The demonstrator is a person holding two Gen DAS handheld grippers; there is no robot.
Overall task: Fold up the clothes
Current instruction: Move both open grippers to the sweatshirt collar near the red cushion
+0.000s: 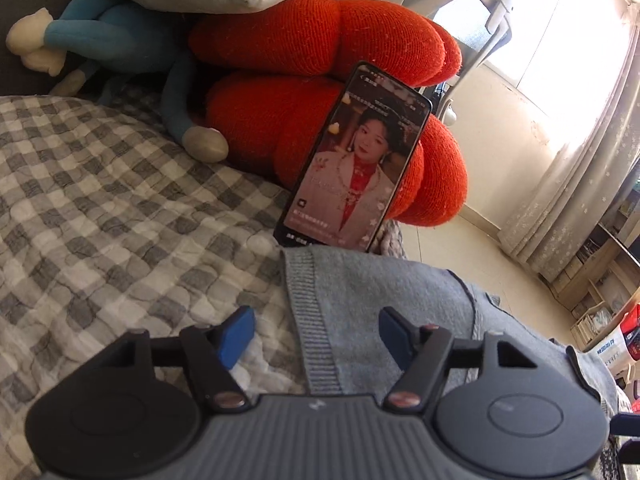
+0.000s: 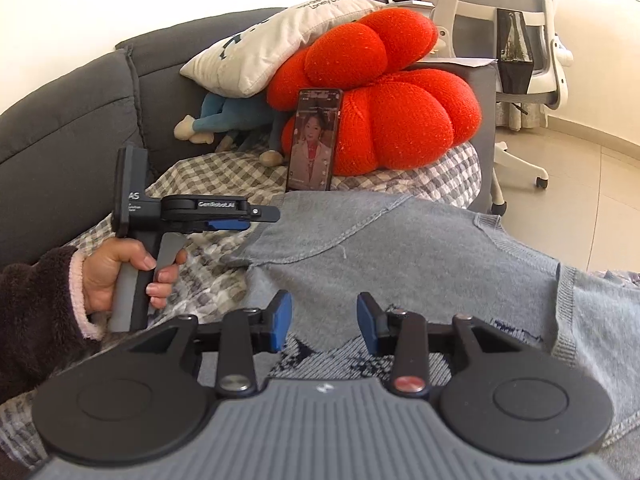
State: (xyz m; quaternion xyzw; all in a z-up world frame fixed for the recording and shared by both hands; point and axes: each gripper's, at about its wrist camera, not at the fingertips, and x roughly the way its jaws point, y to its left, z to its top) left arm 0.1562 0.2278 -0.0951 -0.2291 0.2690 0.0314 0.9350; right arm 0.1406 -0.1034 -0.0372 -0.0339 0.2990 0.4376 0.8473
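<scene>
A grey knitted sweater (image 2: 400, 248) lies spread on a grey-and-white checked blanket (image 2: 224, 168) on a sofa. In the right wrist view my right gripper (image 2: 324, 322) hovers open over the sweater's near part, where a dark pattern shows; nothing sits between its blue pads. A hand (image 2: 120, 272) in a dark fluffy sleeve holds my left gripper (image 2: 268, 214) at the sweater's left edge. In the left wrist view the left gripper (image 1: 316, 334) is open above the sweater's ribbed edge (image 1: 308, 320), one pad over the blanket (image 1: 100, 200), the other over the sweater (image 1: 380, 280).
A lit phone (image 2: 314, 140) stands propped against a red puffy cushion (image 2: 400, 120) just beyond the sweater. A white pillow (image 2: 272, 48) and a blue plush toy (image 2: 224, 120) lie behind. The dark grey sofa back (image 2: 60, 120) is on the left and a white office chair (image 2: 532, 40) on the right.
</scene>
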